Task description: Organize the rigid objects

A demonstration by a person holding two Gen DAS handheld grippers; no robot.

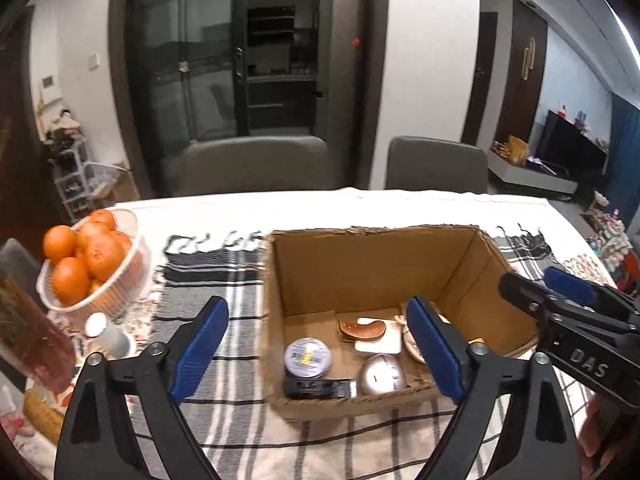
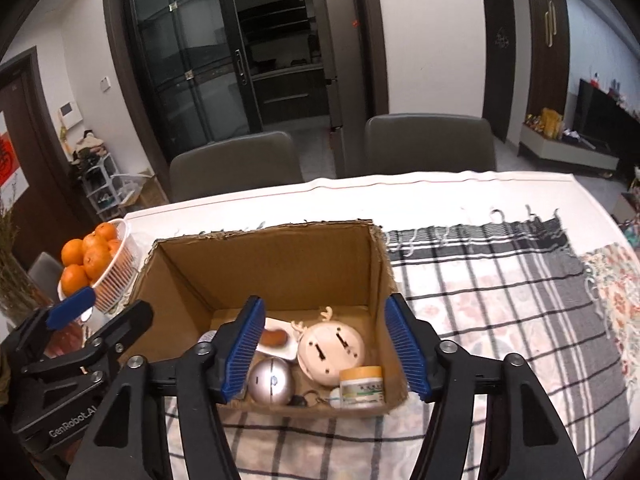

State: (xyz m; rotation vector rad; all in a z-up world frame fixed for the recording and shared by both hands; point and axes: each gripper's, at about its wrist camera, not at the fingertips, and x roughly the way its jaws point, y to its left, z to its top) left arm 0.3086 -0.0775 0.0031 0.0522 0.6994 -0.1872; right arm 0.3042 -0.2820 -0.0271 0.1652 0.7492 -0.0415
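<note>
My left gripper (image 1: 318, 350) and right gripper (image 2: 326, 350) hang open, holding nothing, over the brown cardboard box (image 2: 276, 264). The hard things lie inside. I lift straight up, keeping clear of the rim.

Left tongs (image 1: 320, 348) gape wide, nothing between the blue pads. Right tongs (image 2: 326, 354) part-open, empty. Both angled downward, side by side.

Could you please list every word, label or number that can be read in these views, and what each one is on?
"DAS": black body of the right tool.
"GenRobot.AI", last letters partly cut off: black body of the left tool.
Round blue-lidded tin: barcode label, too small to read.
Yellow-lidded jar: green label, blurred.
</note>
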